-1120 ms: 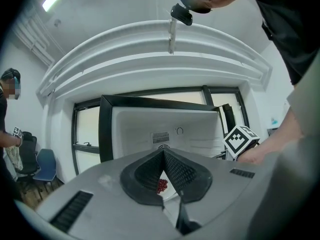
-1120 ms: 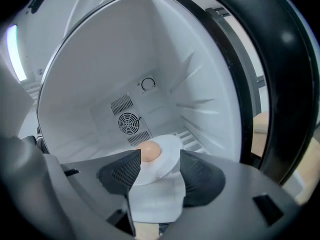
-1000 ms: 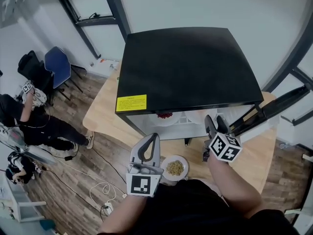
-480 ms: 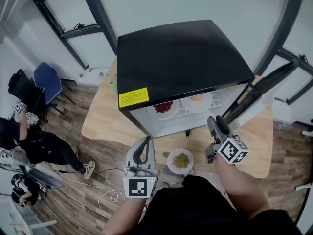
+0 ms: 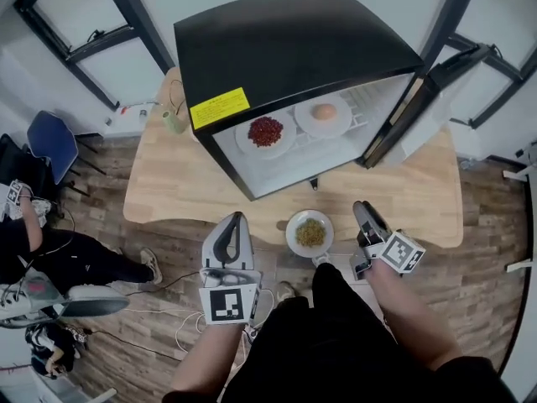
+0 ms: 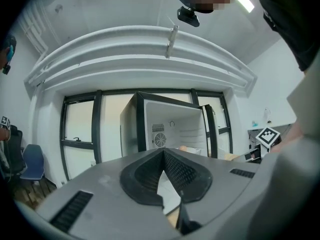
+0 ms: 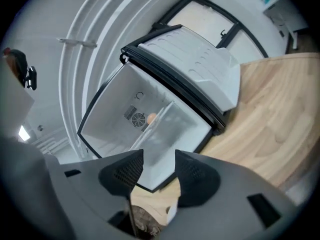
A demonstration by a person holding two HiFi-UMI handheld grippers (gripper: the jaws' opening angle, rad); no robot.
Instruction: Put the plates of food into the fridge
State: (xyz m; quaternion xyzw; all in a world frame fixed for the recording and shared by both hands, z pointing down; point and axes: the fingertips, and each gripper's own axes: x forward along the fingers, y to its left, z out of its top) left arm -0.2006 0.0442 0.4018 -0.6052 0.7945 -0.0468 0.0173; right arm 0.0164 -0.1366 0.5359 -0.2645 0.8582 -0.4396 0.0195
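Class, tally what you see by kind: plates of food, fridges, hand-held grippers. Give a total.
Round white plates of food: 3 (red-food plate, orange-food plate, yellow-green-food plate)
Black fridge, door open: 1
Grey hand-held grippers: 2 (left gripper, right gripper)
Total: 6

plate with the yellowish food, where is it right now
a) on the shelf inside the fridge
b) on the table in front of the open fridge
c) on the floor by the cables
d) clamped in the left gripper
b, the plate with the yellowish food sits on the wooden table just in front of the open fridge, while the plate of red food and the plate with the orange lump are on the shelf inside.
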